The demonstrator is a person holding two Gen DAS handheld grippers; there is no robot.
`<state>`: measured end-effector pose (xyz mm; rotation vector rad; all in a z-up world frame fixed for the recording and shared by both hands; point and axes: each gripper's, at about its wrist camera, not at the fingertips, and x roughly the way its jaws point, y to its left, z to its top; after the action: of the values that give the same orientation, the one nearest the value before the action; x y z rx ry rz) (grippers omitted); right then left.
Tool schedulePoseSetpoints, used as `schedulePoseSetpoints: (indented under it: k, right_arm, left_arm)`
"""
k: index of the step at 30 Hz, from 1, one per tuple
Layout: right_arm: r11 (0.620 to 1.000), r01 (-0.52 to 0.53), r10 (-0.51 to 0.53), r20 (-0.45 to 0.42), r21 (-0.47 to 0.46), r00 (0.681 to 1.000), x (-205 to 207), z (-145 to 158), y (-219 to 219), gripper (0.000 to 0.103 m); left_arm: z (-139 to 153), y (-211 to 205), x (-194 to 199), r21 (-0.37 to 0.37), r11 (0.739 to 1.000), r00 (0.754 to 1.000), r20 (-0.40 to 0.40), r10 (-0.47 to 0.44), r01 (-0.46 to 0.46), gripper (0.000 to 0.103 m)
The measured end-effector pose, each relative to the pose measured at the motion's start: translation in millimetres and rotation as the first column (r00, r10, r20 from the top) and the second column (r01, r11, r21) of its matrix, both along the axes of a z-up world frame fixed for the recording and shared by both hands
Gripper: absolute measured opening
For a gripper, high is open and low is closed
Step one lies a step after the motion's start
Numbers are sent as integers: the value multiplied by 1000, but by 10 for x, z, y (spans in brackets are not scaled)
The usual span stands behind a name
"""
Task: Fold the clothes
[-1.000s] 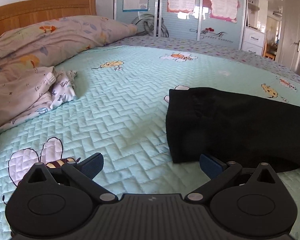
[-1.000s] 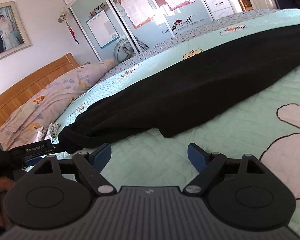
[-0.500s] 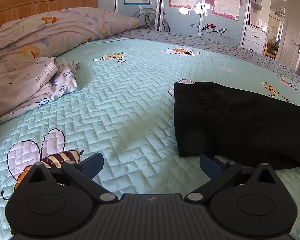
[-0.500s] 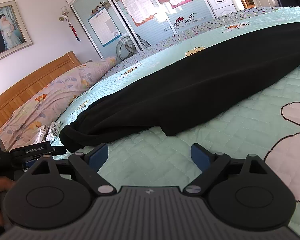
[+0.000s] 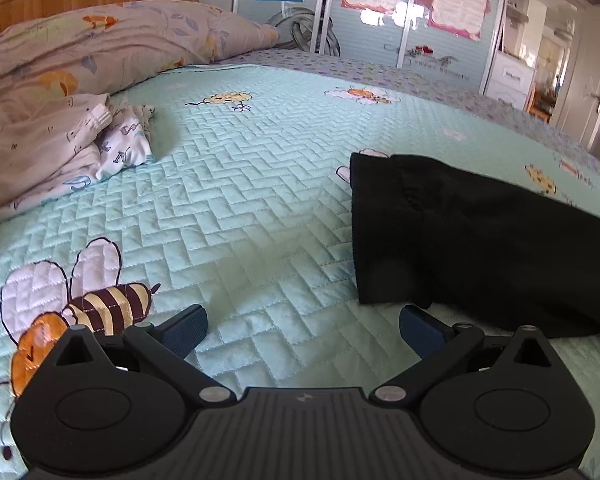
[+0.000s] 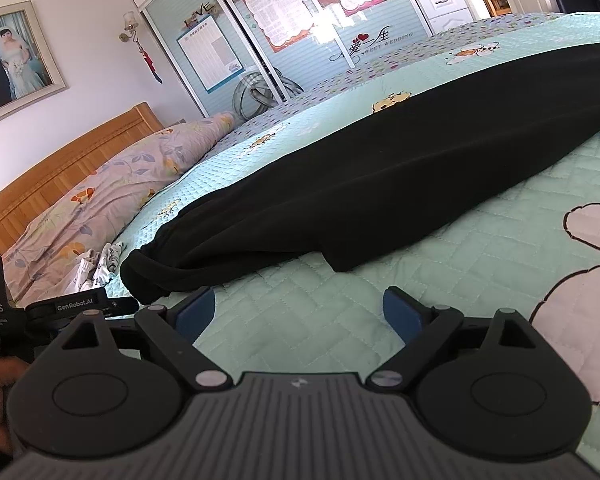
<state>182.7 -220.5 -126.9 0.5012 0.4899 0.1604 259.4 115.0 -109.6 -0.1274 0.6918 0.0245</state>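
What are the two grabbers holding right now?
Nothing. The left gripper and the right gripper are both open over the bedspread, and the black garment lies loose on it, just beyond their fingertips.

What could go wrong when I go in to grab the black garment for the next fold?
1. The black garment lies in layers; the open right gripper may pinch only the top one.
2. The left gripper, also open, sits over bare quilt beside the garment's end; closing low could catch the quilt instead.
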Motion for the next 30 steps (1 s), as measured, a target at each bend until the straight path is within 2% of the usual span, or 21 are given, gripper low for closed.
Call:
schedulePoseSetpoints:
  k: [5, 14, 18, 21, 23, 25, 27, 30]
  right_arm:
    - [1000, -2, 1, 7, 25, 1000, -23, -5, -39, 92]
    - [982, -17, 8, 50, 186, 999, -152, -38, -325, 92]
    - [961, -14, -3, 62, 276, 998, -254, -66, -548, 91]
    - [957, -3, -18, 71, 289, 997, -358, -14, -753, 91]
    - [946, 38, -68, 82, 323, 994, -441, -6, -1002, 91]
    - [898, 136, -179, 65, 419, 982, -529, -50, -1410, 91]
    - [817, 225, -297, 52, 530, 953, -641, -96, -1895, 91]
    - [728, 318, -430, 42, 608, 902, -790, -73, -2611, 93]
  left_arm:
    - [-79, 67, -89, -83, 996, 997, 64, 41, -36, 102]
    - [-171, -51, -71, -9, 999, 996, 81, 49, -48, 102]
    - [-168, 12, -78, -50, 998, 996, 77, 50, -46, 102]
    - [-153, 67, -100, -90, 995, 997, 69, 41, -35, 102]
    - [-156, 67, -154, -106, 994, 996, 80, 43, -35, 102]
    - [-167, 48, -187, -97, 995, 995, 92, 46, -37, 102]
    - [-178, 20, -172, -77, 996, 995, 86, 47, -40, 102]
    - [-187, -44, -141, -28, 999, 996, 74, 44, -42, 102]
